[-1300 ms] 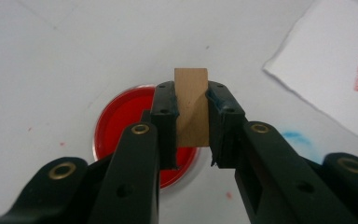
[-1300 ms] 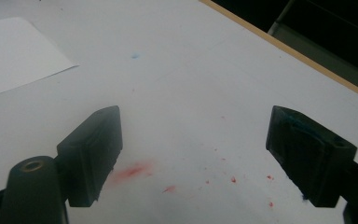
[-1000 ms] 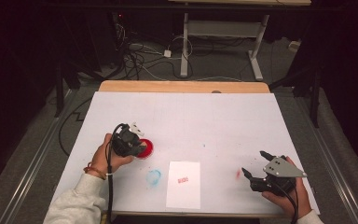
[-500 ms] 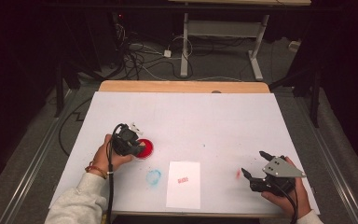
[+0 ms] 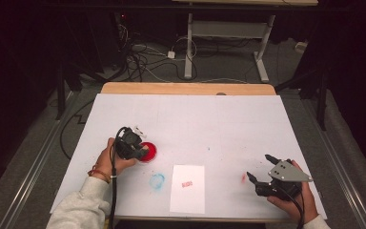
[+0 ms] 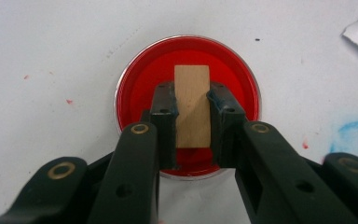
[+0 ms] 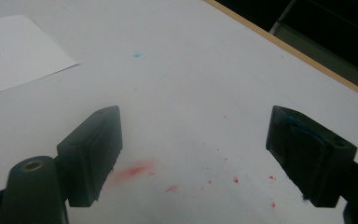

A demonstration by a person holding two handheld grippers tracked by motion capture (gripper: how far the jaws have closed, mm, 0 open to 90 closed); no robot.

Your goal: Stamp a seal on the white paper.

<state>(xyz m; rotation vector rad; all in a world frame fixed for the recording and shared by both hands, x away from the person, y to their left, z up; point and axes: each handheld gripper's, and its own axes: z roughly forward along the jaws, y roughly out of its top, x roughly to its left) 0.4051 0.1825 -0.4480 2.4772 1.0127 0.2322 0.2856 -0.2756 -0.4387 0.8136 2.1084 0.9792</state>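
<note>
I count two claws, one wooden block, one round red dish, one sheet of paper and two larger colour smudges on the desk (image 5: 228,119).

Left claw (image 6: 192,100): closed on the wooden block (image 6: 192,112). In the left gripper view both pads press the block's sides, and the block stands upright over the red dish (image 6: 140,79), its lower end hidden behind the jaws. I cannot tell whether that end touches the red surface. In the high view this claw (image 5: 140,151) sits at about 9 o'clock from the desk's centre, at the dish (image 5: 149,151).

Right claw (image 7: 193,154): open, jaws wide apart, nothing between them, over bare desk surface speckled red. In the high view it (image 5: 262,172) lies near 4 o'clock, well apart from the dish.

Writing: the paper sheet (image 5: 188,189), at 6 o'clock near the front edge, carries one small red stamped mark (image 5: 187,184); its characters are too small to read. The right gripper view shows a corner of the same sheet (image 7: 14,51) with part of that mark, also unreadable.

Containers: the dish is the only one; it holds a flat, even red layer inside a pale rim.

Smudges: one blue ring-shaped smear (image 5: 157,181) just beside the paper at its 9 o'clock; one red smear (image 5: 243,177) just off the right claw's tips.
</note>
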